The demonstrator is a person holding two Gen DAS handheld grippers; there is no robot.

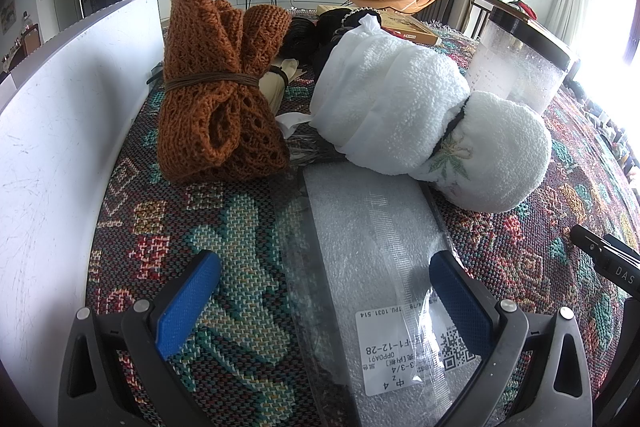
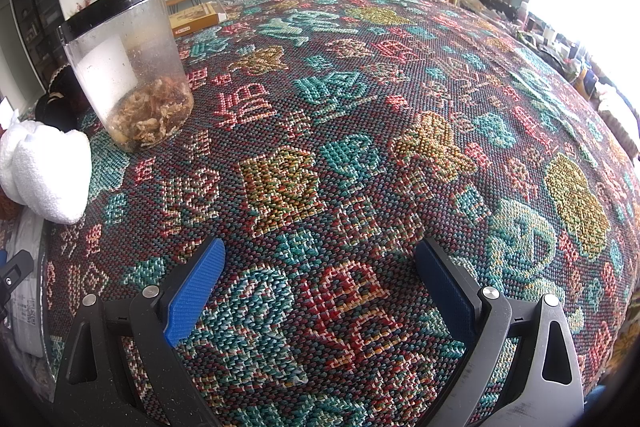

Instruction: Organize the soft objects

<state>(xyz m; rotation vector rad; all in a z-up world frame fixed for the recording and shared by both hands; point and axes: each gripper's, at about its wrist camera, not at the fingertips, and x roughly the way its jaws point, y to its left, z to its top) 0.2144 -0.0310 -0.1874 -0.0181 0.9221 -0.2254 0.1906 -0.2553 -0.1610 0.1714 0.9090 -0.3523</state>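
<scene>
An orange-brown knitted bundle (image 1: 218,87) tied with a brown cord stands upright near the white board. Right of it lies a rolled white towel (image 1: 420,115) bound by a dark band; it also shows in the right wrist view as a white towel roll (image 2: 44,167) at the left edge. A bubble-wrap packet (image 1: 372,267) with a printed label lies flat in front. My left gripper (image 1: 324,279) is open, its blue pads either side of the packet's near end. My right gripper (image 2: 320,275) is open over bare patterned cloth, holding nothing.
A white board (image 1: 68,131) walls off the left side. A clear plastic jar (image 2: 128,67) with a black rim holds dried bits; the same jar (image 1: 520,63) stands behind the towel. Dark items (image 1: 320,27) and a flat box (image 1: 408,25) lie further back. Woven cloth (image 2: 400,107) covers the table.
</scene>
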